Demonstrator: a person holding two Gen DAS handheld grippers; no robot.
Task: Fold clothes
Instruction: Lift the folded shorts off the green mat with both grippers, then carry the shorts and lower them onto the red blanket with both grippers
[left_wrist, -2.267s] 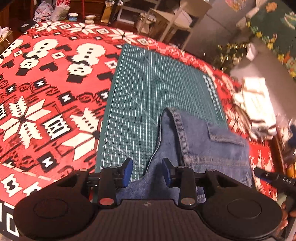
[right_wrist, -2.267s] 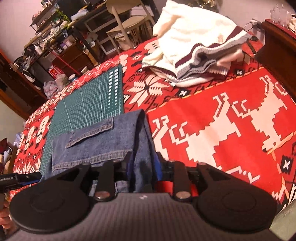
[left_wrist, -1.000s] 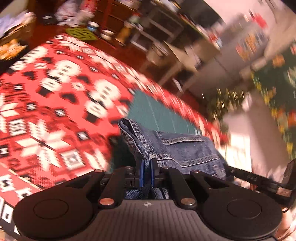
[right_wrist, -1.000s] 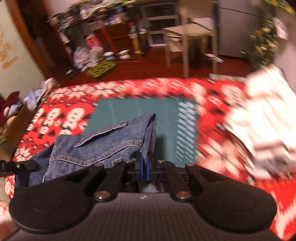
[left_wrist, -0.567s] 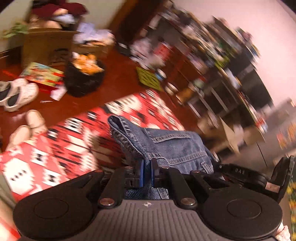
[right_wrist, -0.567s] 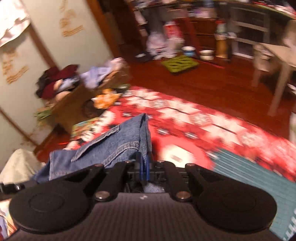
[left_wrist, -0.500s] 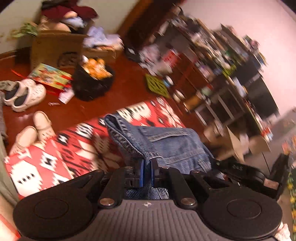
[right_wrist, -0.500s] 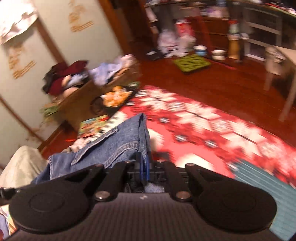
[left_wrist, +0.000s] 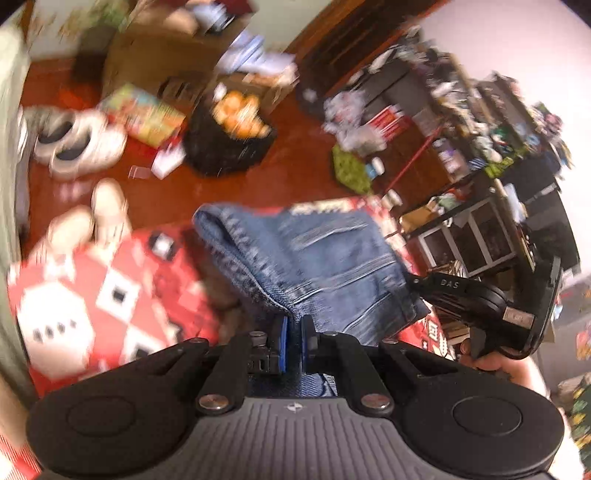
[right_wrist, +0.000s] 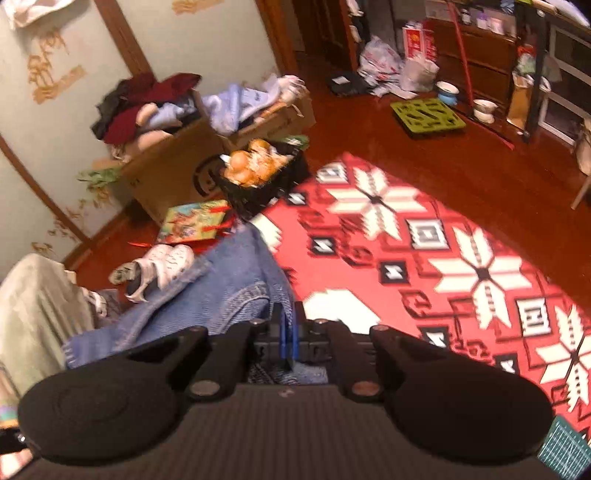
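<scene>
A folded blue denim garment (left_wrist: 314, 258) hangs between both grippers, lifted above the red patterned tablecloth (right_wrist: 424, 258). My left gripper (left_wrist: 291, 338) is shut on one end of its waistband. My right gripper (right_wrist: 287, 332) is shut on the other end of the denim (right_wrist: 221, 295), which trails to the left in that view. The right gripper's body (left_wrist: 491, 306) and a hand show at the right of the left wrist view. The left wrist view is blurred by motion.
Beyond the table edge lie a wooden floor (right_wrist: 369, 122), white shoes (right_wrist: 162, 266), a cardboard box of clothes (right_wrist: 177, 155), a black basket with orange things (right_wrist: 258, 170) and cluttered shelves (left_wrist: 461, 166). A green cutting mat's corner (right_wrist: 565, 454) shows at the lower right.
Both grippers closed on the denim, lifted it off the green mat and swung it left across the table toward the table's edge. Both views now face the floor and boxes.
</scene>
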